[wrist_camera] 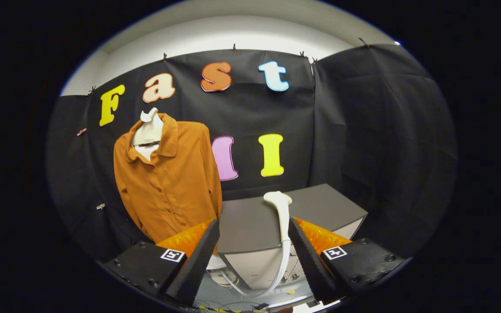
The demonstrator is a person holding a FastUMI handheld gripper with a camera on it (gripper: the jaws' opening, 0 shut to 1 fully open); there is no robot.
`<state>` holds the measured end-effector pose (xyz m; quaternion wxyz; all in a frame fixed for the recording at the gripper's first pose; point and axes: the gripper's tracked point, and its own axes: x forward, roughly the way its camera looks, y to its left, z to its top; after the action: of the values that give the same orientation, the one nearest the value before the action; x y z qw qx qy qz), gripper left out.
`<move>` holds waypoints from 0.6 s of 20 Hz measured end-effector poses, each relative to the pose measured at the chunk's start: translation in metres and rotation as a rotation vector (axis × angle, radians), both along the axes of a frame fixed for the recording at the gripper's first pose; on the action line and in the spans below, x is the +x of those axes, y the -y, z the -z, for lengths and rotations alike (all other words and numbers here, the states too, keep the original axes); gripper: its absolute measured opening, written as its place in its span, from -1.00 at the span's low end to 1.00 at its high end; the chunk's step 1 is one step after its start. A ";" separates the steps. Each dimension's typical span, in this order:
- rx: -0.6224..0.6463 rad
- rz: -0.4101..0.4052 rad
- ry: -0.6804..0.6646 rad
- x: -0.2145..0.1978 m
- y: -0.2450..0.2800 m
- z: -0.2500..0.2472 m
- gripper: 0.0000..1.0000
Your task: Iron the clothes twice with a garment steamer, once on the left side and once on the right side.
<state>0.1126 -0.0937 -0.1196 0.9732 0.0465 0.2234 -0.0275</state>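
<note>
1. The rust-orange shirt [170, 178] is the largest thing we see: it hangs buttoned on a pale mannequin form [148, 130] against the booth's black cloth wall [363, 130], off to the left of and well beyond our gripper [254, 243]. Its front faces us, and its length runs top to bottom.

2. Next comes the grey cabinet [255, 221], whose flat top lies just ahead of the fingers, to the right of the shirt's hem.

3. The garment steamer head [282, 213] stands upright at the cabinet's near edge. Its pale nozzle is at the top, its handle runs down, and a white hose [272, 278] curves away below it. The long axis is close to vertical.

4. Our fingers are spread wide with nothing between them pressing on either. The steamer handle sits in the gap, close against the inner side of the right finger and well apart from the left one.

5. We judge the pick-up is the step in hand. The handle lies slightly ahead and right of centre, so a small shift right should centre it before closing across its upright axis. The shirt then lies up and to the left.
</note>
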 end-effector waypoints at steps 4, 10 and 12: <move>-0.012 0.014 -0.170 0.042 0.038 0.062 0.98; 0.005 0.006 -0.369 0.085 0.065 0.146 0.99; 0.004 0.008 -0.406 0.098 0.072 0.165 0.99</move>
<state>0.2104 -0.1654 -0.2851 0.9079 0.0427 0.4150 -0.0400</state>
